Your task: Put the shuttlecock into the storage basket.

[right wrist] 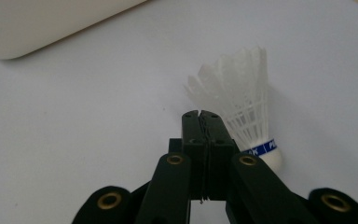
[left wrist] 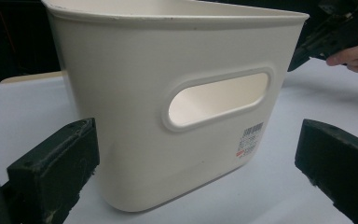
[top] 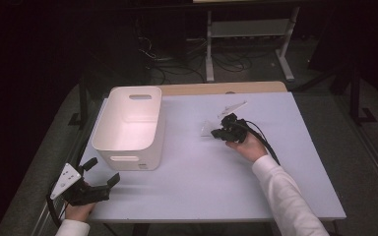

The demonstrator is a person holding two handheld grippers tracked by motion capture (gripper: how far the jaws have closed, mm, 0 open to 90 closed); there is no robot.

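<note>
At the left, a white rectangular plastic bin (top: 130, 125) with cut-out handles is seen standing empty on the pale blue bench (top: 197, 182). The left gripper (top: 101, 173) is held level just before it, fingers (left wrist: 51, 168) spread wide. Farther right, the right gripper (right wrist: 202, 114) is held low, fingers pressed together on nothing (a white feathered shuttlecock (right wrist: 247, 112) lies just beside them).

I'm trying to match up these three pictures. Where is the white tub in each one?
High view: the white tub stands on the left half of the table.
Left gripper view: the tub is in the middle, close up, handle slot facing the camera.
Right gripper view: a rounded edge of the tub is in the top left corner.
Shared landmark: the pale table top it stands on.
</note>
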